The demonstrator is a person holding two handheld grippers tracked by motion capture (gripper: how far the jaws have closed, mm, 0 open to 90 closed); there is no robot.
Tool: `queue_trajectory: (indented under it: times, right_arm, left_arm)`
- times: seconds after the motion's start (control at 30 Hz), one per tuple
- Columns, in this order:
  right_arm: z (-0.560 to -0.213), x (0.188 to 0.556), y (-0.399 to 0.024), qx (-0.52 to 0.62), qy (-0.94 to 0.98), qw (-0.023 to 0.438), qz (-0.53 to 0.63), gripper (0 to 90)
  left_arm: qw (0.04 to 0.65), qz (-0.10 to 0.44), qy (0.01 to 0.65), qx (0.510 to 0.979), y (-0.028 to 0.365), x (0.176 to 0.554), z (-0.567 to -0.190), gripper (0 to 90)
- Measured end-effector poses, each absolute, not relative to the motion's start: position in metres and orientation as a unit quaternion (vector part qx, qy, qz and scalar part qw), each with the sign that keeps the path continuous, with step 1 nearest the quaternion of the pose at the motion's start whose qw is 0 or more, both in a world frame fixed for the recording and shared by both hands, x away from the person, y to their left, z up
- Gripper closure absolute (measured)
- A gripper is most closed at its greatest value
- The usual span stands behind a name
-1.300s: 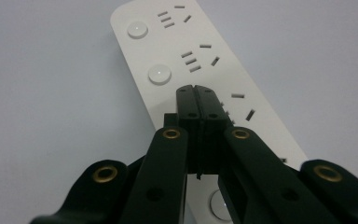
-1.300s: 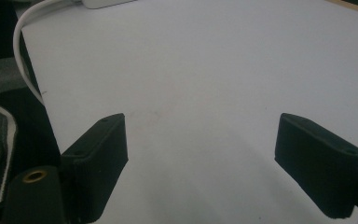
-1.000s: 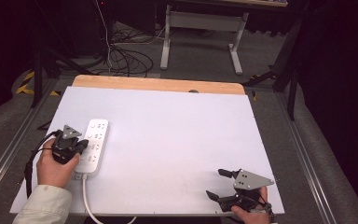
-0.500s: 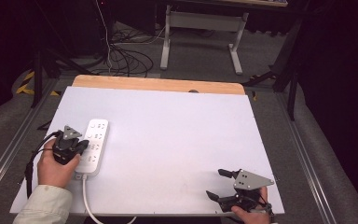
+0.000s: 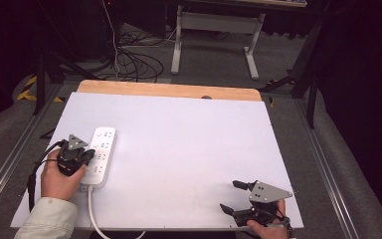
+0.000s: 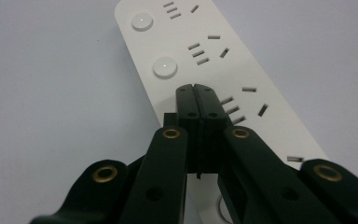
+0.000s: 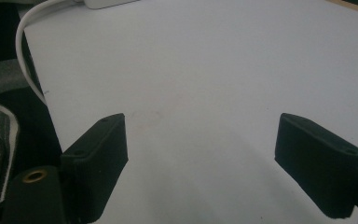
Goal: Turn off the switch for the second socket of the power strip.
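A white power strip lies on the white table top at the left, with round buttons and several socket slots along it. My left gripper rests over the strip's near half, jaws shut together with nothing between them; in the left gripper view its tips sit just below the second button. My right gripper hovers low at the table's front right corner, jaws wide open and empty, its pads well apart above bare table.
The strip's white cable runs off the table's front edge, and its loop appears in the right gripper view. A wooden strip borders the far edge. Behind the table are floor cables and a desk frame.
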State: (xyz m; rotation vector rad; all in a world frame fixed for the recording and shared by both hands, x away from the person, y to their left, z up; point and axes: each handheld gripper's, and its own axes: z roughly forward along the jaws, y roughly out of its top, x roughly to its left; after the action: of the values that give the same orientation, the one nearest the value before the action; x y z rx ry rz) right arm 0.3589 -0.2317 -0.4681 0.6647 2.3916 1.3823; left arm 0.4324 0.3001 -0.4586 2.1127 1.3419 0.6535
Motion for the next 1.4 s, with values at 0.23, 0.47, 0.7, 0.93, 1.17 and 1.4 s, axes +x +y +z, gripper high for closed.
queue_trajectory:
  times: [0.23, 0.47, 0.7, 0.93, 1.17, 1.4]
  right_arm:
    - [-0.468, 0.359, -0.232, 0.231, 0.832, 0.149, 0.481, 17.7]
    - [-0.468, 0.359, -0.232, 0.231, 0.832, 0.149, 0.482, 17.7]
    - [-0.468, 0.359, -0.232, 0.231, 0.832, 0.149, 0.482, 17.7]
    - [-0.468, 0.358, -0.232, 0.231, 0.832, 0.149, 0.482, 17.7]
    - [-0.468, 0.359, -0.232, 0.231, 0.832, 0.149, 0.481, 17.7]
    - [-0.468, 0.359, -0.233, 0.231, 0.831, 0.149, 0.483, 17.7]
  left_arm:
    - [0.278, 0.237, 0.506, 0.782, 0.3, 0.432, -0.459, 90.0]
    - [0.289, 0.235, 0.509, 0.776, 0.303, 0.431, -0.461, 90.0]
    - [0.287, 0.239, 0.51, 0.775, 0.302, 0.431, -0.461, 90.0]
    - [0.294, 0.234, 0.51, 0.774, 0.304, 0.431, -0.463, 90.0]
    - [0.3, 0.256, 0.504, 0.769, 0.302, 0.428, -0.462, 90.0]
    - [0.334, 0.279, 0.504, 0.746, 0.305, 0.421, -0.451, 89.9]
